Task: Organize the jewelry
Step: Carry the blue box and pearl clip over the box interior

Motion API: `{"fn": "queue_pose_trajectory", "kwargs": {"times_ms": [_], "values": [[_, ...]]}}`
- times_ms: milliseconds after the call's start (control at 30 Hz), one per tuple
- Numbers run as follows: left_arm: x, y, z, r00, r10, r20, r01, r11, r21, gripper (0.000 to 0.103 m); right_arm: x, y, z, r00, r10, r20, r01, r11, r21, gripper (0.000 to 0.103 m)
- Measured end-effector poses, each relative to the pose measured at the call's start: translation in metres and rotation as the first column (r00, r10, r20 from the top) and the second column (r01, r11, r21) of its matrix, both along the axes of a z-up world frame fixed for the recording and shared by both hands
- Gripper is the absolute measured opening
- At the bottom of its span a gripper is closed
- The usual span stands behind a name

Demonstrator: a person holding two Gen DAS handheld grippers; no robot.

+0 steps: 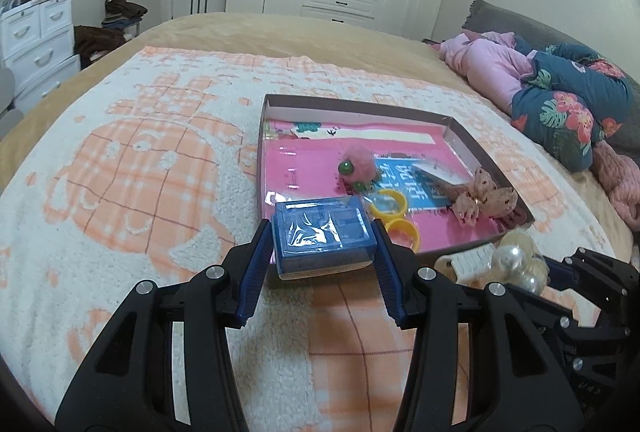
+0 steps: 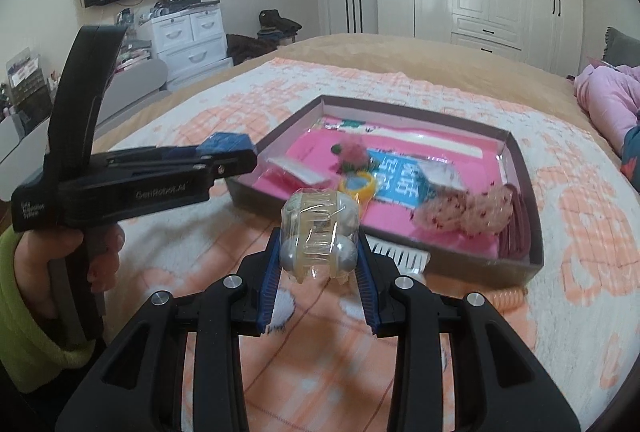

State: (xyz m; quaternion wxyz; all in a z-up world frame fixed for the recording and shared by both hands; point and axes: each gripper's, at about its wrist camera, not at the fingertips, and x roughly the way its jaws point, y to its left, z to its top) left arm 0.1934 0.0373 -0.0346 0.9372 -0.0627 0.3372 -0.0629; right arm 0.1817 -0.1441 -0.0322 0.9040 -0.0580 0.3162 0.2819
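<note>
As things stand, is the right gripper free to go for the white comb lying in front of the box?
Probably not yet. The right gripper is shut on a wrapped pearl hair clip, so its jaws are occupied. The white comb lies unobstructed just beyond it, outside the box.

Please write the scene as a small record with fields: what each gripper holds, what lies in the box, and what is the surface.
left gripper: shut on a blue rectangular box wrapped in clear film
right gripper: shut on a clear plastic packet of large pearl beads
tray: shallow brown cardboard box with pink lining
in tray: yellow plastic rings, pink fluffy pompom with green beads, pink lace bow
beside tray: white comb
surface: white and orange fleece blanket
</note>
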Motion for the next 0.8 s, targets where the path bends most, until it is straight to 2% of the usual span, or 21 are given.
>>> {"fn": "queue_pose_trajectory", "kwargs": {"times_ms": [433, 800], "values": [[0.024, -0.018, 0.003, 1.0, -0.02, 0.006, 0.02, 1.0, 0.021, 0.04, 0.031, -0.027, 0.009, 0.995, -0.093, 0.027, 0.093, 0.995, 0.023, 0.033], [0.052, -0.038, 0.0, 0.999, -0.053, -0.004, 0.053, 0.998, 0.039, 0.04, 0.054, -0.063, 0.007, 0.979, -0.201, 0.028, 0.2, 0.98, 0.016, 0.033]]}}
